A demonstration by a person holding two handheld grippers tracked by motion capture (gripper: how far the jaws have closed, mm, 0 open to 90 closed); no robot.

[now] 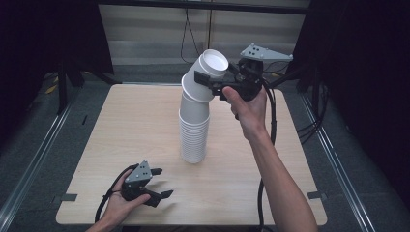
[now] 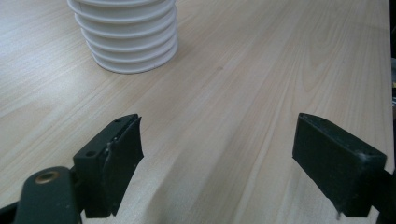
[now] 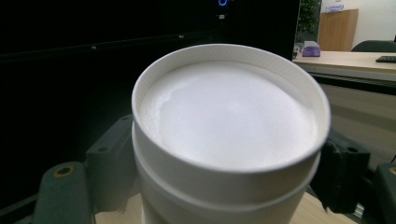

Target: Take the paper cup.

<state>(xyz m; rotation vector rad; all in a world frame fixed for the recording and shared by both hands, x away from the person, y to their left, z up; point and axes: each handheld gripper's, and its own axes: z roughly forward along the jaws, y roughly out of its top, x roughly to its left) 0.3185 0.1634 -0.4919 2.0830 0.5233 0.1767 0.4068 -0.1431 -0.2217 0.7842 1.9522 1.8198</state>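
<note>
Step in hand: separating the top cups (image 1: 200,79) from the cup stack (image 1: 194,133) at frame centre on the bench (image 1: 121,145). The right hand-held gripper (image 1: 212,82) clasped them, tilted. The left hand-held gripper (image 1: 157,183) rested released, lower left. Next move likely calls for a clean upward lift.
</note>
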